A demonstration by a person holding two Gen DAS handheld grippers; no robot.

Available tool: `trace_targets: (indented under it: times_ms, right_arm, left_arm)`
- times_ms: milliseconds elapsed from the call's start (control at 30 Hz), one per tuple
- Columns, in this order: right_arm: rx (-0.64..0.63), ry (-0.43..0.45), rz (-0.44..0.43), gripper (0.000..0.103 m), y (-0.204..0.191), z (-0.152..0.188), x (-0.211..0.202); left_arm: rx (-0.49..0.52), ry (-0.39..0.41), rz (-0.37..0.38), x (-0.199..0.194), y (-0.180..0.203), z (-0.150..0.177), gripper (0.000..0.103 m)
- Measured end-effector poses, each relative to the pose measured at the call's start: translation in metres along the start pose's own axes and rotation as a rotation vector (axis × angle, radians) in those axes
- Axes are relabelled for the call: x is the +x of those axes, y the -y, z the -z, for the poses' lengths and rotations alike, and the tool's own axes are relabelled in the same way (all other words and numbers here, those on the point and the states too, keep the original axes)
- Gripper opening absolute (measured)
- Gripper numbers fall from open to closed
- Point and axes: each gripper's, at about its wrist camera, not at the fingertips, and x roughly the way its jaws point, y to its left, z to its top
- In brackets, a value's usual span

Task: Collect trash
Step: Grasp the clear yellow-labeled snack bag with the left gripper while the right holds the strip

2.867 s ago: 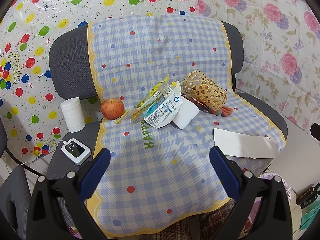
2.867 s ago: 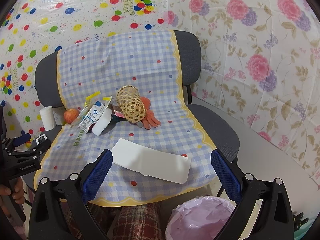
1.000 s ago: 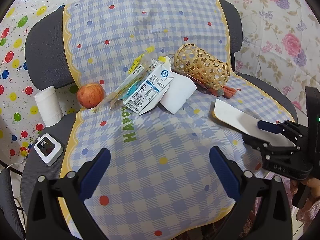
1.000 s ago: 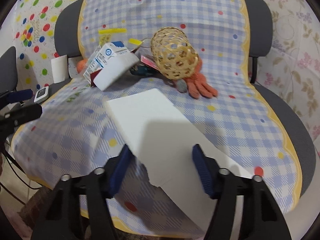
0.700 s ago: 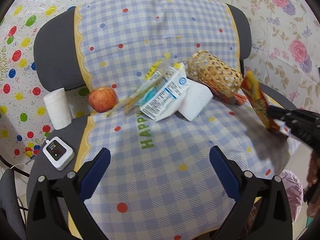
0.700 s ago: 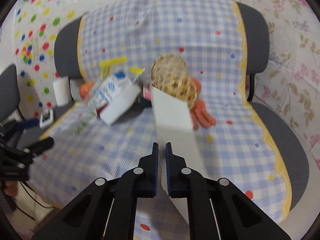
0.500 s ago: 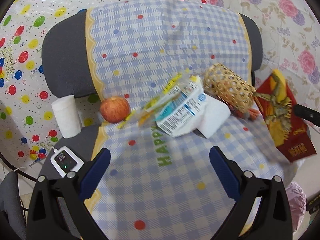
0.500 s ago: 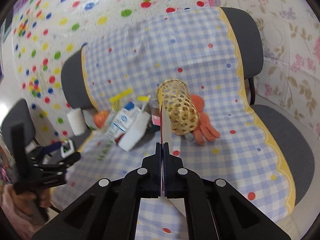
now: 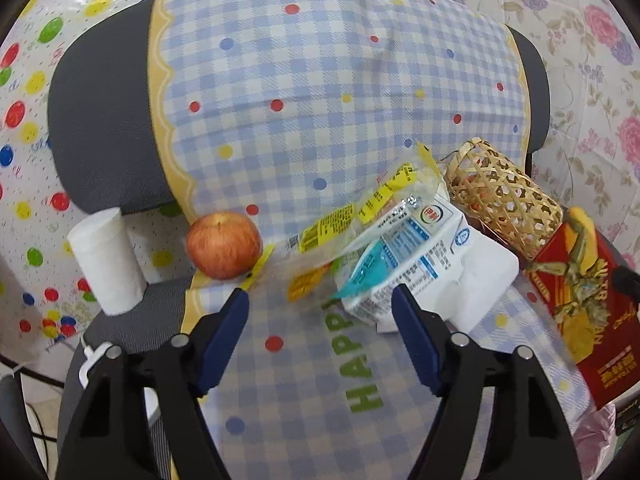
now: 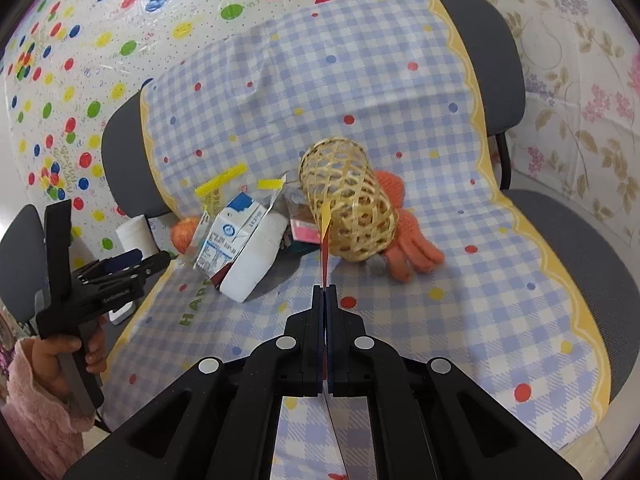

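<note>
Between the right gripper (image 10: 324,289) pads sits a flat red packet (image 9: 582,312), clamped edge-on, lifted off the chair seat (image 10: 568,224); long axis runs away from the gripper toward the wicker basket (image 10: 349,205), free end pointing far. Left gripper (image 9: 320,300) has its jaws apart, empty, hovering near the milk carton (image 9: 404,256) and yellow wrapper (image 9: 340,224). Apple (image 9: 223,245) and paper roll (image 9: 107,262) lie further left; orange glove (image 10: 408,240) just right of the basket. Step looks like carry-off of the packet; likely next: swing it right to the pink bag (image 9: 592,436) and release.
</note>
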Motion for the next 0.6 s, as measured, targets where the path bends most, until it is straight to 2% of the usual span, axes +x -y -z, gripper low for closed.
trace_targets:
  times_ms: [167,400,467,533,600]
  right_arm:
    - [0.036,0.102,0.031,0.001,0.004,-0.017,-0.015]
    - [0.049,0.091,0.014,0.001,0.003,-0.021,-0.007]
    - [0.050,0.085,0.016,0.001,0.002,-0.021,-0.006]
    - [0.058,0.078,0.013,0.001,0.004,-0.019,-0.005]
    - [0.056,0.074,0.017,0.001,0.003,-0.017,-0.005]
  left_arm:
    - [0.062,0.018,0.014,0.017,0.012,-0.013,0.060]
    - [0.097,-0.011,0.040,0.050,0.019,-0.025,0.046]
    - [0.090,-0.021,0.060,0.055,0.018,-0.026,0.037]
    - [0.077,-0.018,0.083,0.053,0.018,-0.027,0.022]
    - [0.079,0.010,0.084,0.044,0.017,-0.027,0.011]
